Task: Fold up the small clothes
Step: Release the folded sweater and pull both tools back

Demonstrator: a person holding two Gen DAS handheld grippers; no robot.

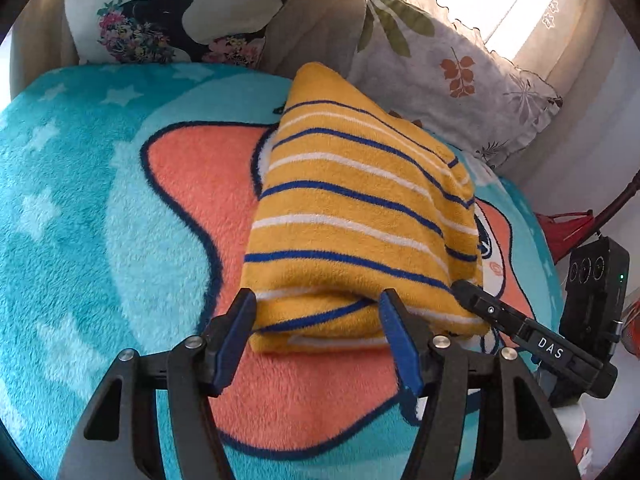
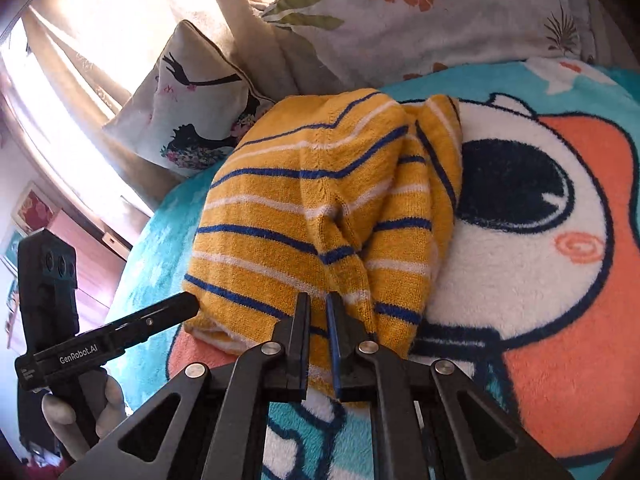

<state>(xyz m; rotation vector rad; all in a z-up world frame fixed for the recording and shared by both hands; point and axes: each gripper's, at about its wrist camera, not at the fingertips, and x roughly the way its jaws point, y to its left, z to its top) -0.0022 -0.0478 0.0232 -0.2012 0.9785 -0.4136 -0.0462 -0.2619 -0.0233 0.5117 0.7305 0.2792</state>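
A small yellow sweater with blue and white stripes lies folded on a plush teal and orange blanket. My left gripper is open, its blue-padded fingers standing on either side of the sweater's near folded edge. My right gripper is shut on the sweater's near edge, with cloth pinched between the fingers. In the left wrist view the right gripper shows as a black finger at the sweater's right corner. In the right wrist view the left gripper touches the sweater's left corner.
The blanket carries a large cartoon face. A floral pillow with a black bird print and a leaf-print pillow lie at the far edge. Curtains and a bright window stand behind. A red object is at right.
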